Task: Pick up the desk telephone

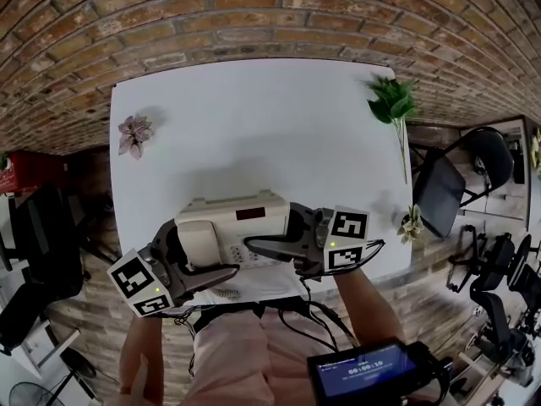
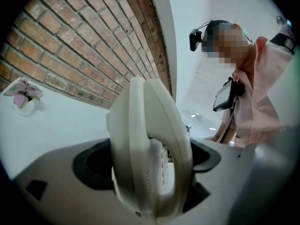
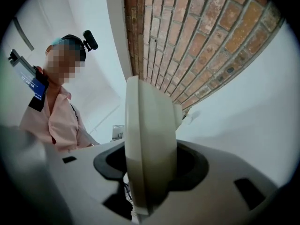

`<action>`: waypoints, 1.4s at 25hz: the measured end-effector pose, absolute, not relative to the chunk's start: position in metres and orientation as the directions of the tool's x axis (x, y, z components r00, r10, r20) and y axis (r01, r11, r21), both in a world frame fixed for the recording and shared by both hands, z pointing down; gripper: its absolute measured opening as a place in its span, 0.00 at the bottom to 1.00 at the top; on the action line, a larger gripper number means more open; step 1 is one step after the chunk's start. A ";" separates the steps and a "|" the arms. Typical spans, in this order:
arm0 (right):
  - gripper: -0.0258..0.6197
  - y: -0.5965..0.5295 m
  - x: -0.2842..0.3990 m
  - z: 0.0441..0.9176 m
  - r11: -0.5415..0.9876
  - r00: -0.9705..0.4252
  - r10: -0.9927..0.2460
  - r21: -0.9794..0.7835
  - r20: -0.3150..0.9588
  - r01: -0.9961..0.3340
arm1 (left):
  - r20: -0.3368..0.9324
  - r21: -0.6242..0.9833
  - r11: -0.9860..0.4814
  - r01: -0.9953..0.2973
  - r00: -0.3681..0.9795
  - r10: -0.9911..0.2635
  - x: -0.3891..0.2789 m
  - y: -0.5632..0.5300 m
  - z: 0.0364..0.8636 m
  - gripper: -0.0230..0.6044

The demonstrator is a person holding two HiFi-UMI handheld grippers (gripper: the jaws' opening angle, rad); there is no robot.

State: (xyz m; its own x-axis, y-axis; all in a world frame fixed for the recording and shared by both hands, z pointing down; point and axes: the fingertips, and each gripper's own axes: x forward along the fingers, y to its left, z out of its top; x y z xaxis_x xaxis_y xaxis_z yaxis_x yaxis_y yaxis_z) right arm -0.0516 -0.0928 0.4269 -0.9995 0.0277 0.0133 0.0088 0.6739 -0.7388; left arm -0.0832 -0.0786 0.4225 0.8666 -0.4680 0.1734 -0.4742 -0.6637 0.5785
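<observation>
The desk telephone [image 1: 232, 218] was seen as smooth, slightly glossy cream plastic, the desk [image 1: 254, 125] as matt white, the far brickwork [image 1: 254, 15] as rough.

Pink shirt [image 1: 254, 353], grey hand-held grippers [image 1: 203, 259] [image 1: 272, 237], black-and-white marker cubes [image 1: 347, 226]

We're seeing bright, even light, a soft shadow on the white table [image 1: 254, 125], fisheye bending at edges, close foreground blurred.

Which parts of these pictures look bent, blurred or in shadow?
Head view: the wide lens bows the brick wall into an arc, and a soft shadow lies on the table beyond the desk telephone. Left and right gripper views: black corners; the near telephone looks soft.
</observation>
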 end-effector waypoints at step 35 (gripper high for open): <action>0.38 -0.074 -0.026 0.277 0.779 -0.999 -0.050 -0.626 -0.009 -0.033 | 0.097 0.506 -0.734 -0.453 0.875 -0.474 -0.060 -0.059 0.278 0.78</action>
